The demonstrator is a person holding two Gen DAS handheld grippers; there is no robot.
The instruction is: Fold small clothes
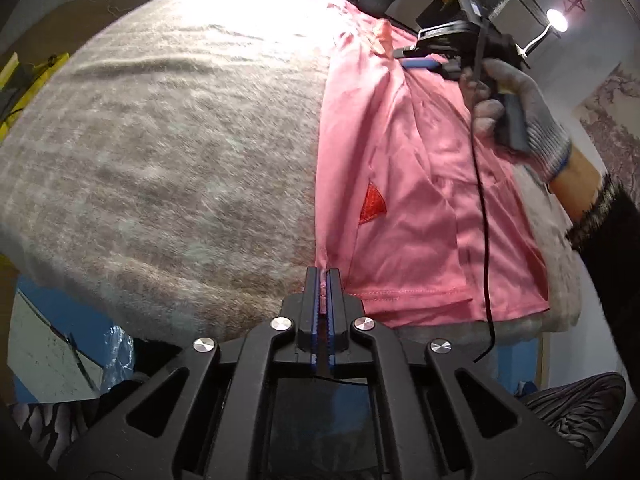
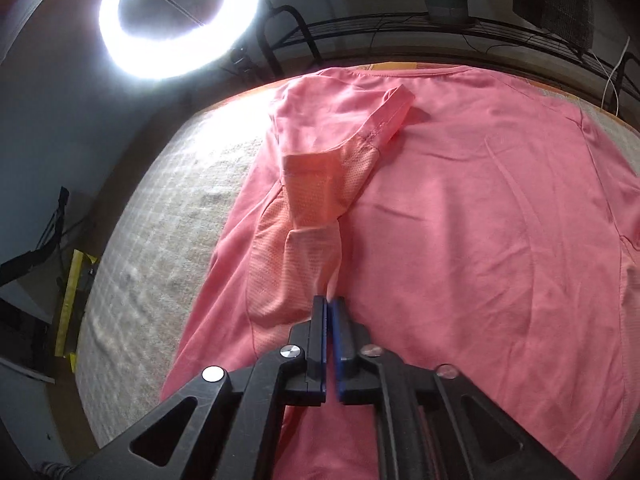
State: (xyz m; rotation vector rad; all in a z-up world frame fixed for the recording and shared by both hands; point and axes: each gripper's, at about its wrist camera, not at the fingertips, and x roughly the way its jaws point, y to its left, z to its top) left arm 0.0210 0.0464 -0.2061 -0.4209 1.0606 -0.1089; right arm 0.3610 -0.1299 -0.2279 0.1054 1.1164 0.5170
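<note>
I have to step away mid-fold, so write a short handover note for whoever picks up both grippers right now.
Left gripper: shut on the pink shirt at its near left hem corner.
Right gripper: shut on the shirt's folded-in mesh side panel.
The shirt lies on the grey blanket, toward its right side.
Done: left side and left sleeve folded inward over the body.
Left: lay that fold flat, fold the right side in, then fold the shirt across its length.
</note>
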